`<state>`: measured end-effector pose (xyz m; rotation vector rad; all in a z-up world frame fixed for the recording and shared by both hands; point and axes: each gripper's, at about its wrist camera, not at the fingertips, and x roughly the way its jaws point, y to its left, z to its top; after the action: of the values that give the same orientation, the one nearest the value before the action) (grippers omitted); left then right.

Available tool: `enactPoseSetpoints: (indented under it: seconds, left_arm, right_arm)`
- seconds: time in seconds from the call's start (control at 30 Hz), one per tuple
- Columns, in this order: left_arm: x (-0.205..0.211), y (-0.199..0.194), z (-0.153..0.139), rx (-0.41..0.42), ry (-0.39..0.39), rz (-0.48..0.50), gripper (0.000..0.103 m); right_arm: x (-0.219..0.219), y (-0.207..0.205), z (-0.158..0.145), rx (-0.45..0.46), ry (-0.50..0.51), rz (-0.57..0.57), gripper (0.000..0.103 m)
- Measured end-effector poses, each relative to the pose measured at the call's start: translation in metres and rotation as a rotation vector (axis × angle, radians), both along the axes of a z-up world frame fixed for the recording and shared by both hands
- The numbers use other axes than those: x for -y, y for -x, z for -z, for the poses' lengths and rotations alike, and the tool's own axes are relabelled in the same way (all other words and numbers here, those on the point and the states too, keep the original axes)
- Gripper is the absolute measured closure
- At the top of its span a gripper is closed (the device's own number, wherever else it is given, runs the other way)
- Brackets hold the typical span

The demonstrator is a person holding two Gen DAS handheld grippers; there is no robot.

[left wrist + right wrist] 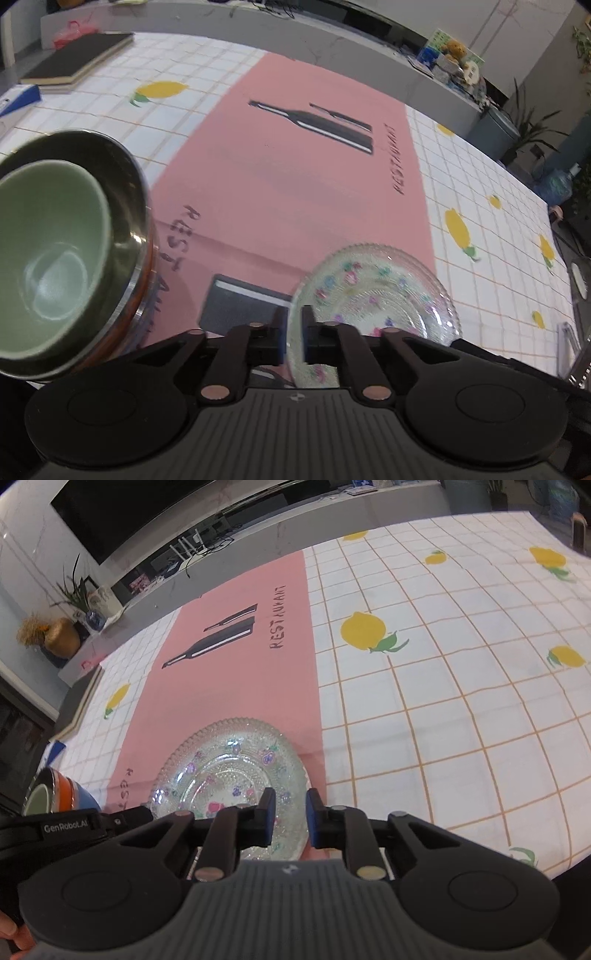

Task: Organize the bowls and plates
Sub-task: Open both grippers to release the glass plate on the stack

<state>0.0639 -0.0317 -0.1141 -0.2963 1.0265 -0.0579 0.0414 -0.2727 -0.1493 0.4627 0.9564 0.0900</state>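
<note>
A lived-in home room: lemon-print tablecloth (443, 686) on the tabletop, potted plants (79, 590) at upper left, a dark television (155, 520) above.

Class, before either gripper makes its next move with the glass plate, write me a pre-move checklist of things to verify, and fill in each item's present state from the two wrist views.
1. Left gripper closed on the rim of the glass plate: ok, fingers narrow with the edge between them.
2. Right gripper gripping the plate: not ok, jaws open over the plate's near edge.
3. Plate lifted off the pink placemat: cannot tell.
4. Green bowl nested in the metal bowl: ok.
5. Bowl stack apart from the plate: ok, placemat shows between them.
</note>
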Motion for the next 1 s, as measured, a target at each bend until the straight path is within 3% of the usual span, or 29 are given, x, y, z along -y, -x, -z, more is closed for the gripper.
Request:
enactPoseSetpoints:
  seconds: [0.13,0.17,0.27,0.63,0.83,1.0]
  left_arm:
    - [-0.001,-0.003,0.004,-0.013,0.007,0.012,0.080]
    - [0.000,-0.003,0.006,-0.024,0.013,0.018,0.079]
    - [0.003,-0.003,0.010,-0.035,0.031,0.044,0.081]
    - [0.010,-0.002,0.007,-0.024,-0.015,0.073,0.083]
    - [0.009,0.005,-0.016,0.042,-0.024,0.109,0.083]
    - [0.006,0.013,-0.041,0.095,-0.068,0.148,0.083]
  right_arm:
    - [0.003,-0.004,0.002,-0.006,-0.015,0.013,0.085]
    - [0.003,-0.005,0.003,-0.010,-0.031,0.014,0.089]
    - [0.002,-0.004,0.005,-0.016,-0.021,0.018,0.097]
    - [-0.001,-0.001,0.005,-0.036,-0.018,0.012,0.097]
    - [-0.013,0.007,-0.017,0.028,0.053,-0.014,0.091]
    - [-0.030,0.008,-0.039,0.062,0.061,-0.066,0.076]
